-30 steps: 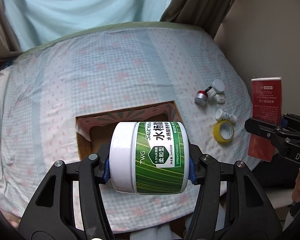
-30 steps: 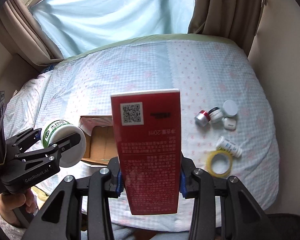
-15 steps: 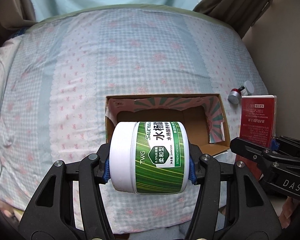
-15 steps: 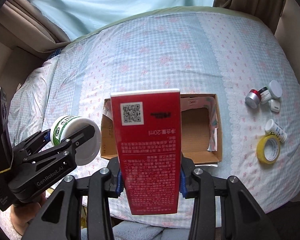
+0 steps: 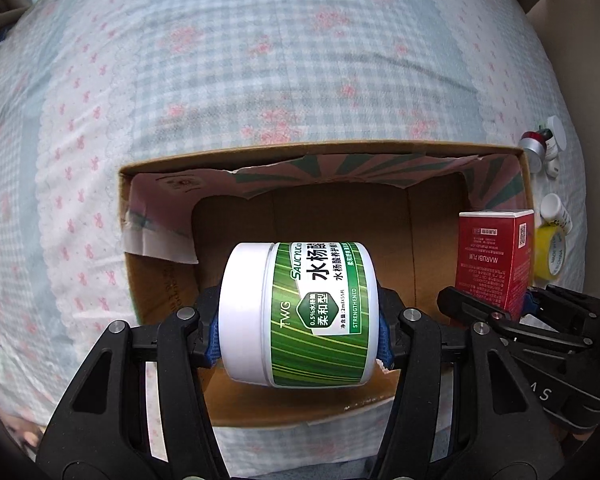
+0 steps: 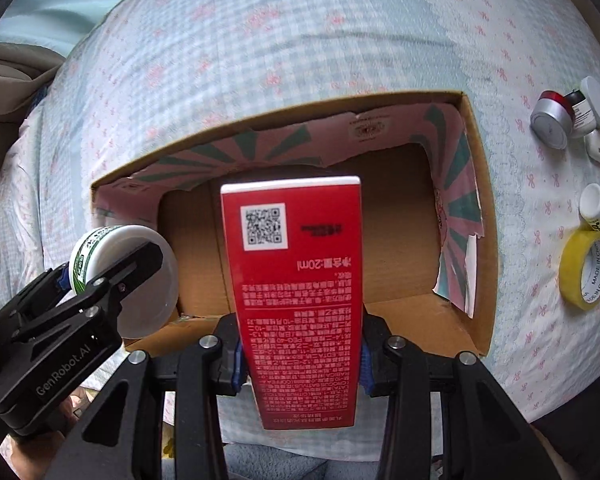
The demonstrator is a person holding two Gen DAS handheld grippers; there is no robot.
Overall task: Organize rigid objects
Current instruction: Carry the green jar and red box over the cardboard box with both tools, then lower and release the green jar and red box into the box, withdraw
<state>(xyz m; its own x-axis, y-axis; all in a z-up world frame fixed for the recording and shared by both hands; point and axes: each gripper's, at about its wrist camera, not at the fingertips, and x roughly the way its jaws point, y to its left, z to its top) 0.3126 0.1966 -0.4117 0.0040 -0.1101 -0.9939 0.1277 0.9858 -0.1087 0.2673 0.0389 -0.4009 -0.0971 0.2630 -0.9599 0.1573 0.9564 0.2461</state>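
My left gripper (image 5: 300, 336) is shut on a green and white jar (image 5: 300, 314), held on its side over the left part of an open cardboard box (image 5: 260, 160). My right gripper (image 6: 300, 356) is shut on a tall red carton (image 6: 296, 272), held upright over the box (image 6: 480, 200). The red carton (image 5: 494, 256) shows in the left wrist view above the box's right end. The jar (image 6: 112, 256) and the left gripper show at the left of the right wrist view.
The box lies on a bed with a blue checked cover (image 5: 260, 60). To its right lie a yellow tape roll (image 6: 586, 268), a small white bottle (image 6: 598, 206), a silver and red jar (image 6: 550, 120) and white caps (image 6: 596, 100). A wall borders the bed's right side.
Both grippers have moved forward and down toward the box, which now looks much larger. The jar and the red carton now hang over the box opening.
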